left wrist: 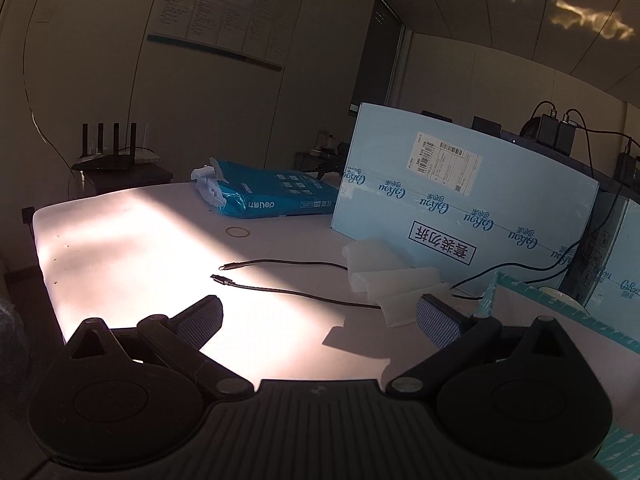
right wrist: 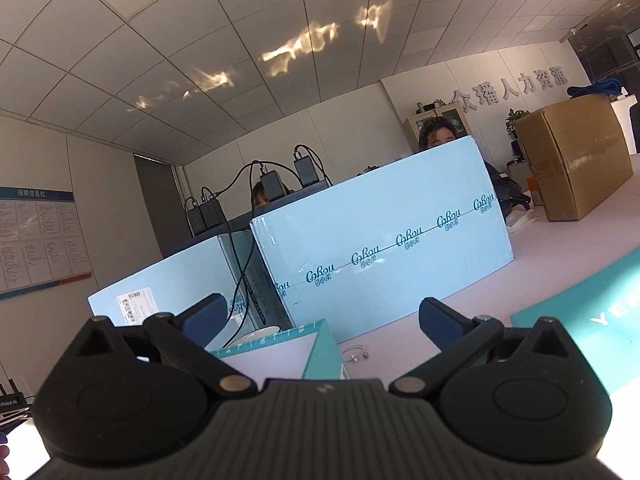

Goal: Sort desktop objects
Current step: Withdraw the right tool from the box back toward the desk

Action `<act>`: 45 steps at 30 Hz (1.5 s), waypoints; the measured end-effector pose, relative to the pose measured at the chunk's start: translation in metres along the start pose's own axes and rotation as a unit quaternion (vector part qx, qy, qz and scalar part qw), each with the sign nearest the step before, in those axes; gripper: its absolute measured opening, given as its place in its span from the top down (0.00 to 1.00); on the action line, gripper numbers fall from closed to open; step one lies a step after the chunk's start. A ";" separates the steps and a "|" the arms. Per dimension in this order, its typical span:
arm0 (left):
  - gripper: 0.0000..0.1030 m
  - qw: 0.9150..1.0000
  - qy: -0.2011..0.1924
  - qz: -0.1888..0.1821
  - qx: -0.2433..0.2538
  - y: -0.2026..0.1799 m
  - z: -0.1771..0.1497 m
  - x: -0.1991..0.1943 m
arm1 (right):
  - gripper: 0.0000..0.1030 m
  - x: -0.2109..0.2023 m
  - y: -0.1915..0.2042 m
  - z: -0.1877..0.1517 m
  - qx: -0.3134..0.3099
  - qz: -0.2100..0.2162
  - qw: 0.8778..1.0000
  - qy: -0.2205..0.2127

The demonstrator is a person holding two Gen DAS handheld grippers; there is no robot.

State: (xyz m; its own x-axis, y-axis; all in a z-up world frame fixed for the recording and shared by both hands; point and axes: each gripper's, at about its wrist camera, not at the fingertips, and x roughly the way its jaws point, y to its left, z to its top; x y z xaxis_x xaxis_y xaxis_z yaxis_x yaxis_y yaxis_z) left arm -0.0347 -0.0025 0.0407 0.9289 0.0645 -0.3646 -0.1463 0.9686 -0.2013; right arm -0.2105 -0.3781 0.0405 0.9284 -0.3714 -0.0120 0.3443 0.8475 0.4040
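Left hand-held gripper (left wrist: pixel 318 318) spread wide, empty, above counter (left wrist: pixel 132 248); two cable ends (left wrist: pixel 224 274) and folded tissues (left wrist: pixel 384 276) ahead. Right hand-held gripper (right wrist: pixel 320 320) wide, empty, over teal box (right wrist: pixel 280 350); earrings (right wrist: pixel 357 354) beside it.

- L gripper (left wrist: pixel 318 318): jaws wide apart, nothing btwn
- cables (left wrist: pixel 280 280) just ahead on table (left wrist: pixel 120 248)
- tissues (left wrist: pixel 384 280) ahead-right
- paper pack (left wrist: pixel 272 196) far ahead
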 end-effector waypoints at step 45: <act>0.00 0.988 -0.079 -0.017 -0.131 -0.015 -0.013 0.009 | 0.00 0.017 -0.079 -0.039 0.079 -0.061 0.993 -0.058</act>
State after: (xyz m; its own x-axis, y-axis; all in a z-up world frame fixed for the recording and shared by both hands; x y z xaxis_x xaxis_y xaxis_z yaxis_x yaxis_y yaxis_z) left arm -0.0287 -0.0196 0.0291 0.9732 0.0899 -0.2118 -0.1784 0.8763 -0.4476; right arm -0.2163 -0.4368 -0.0277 0.8561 -0.5158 0.0318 0.4178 0.7270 0.5450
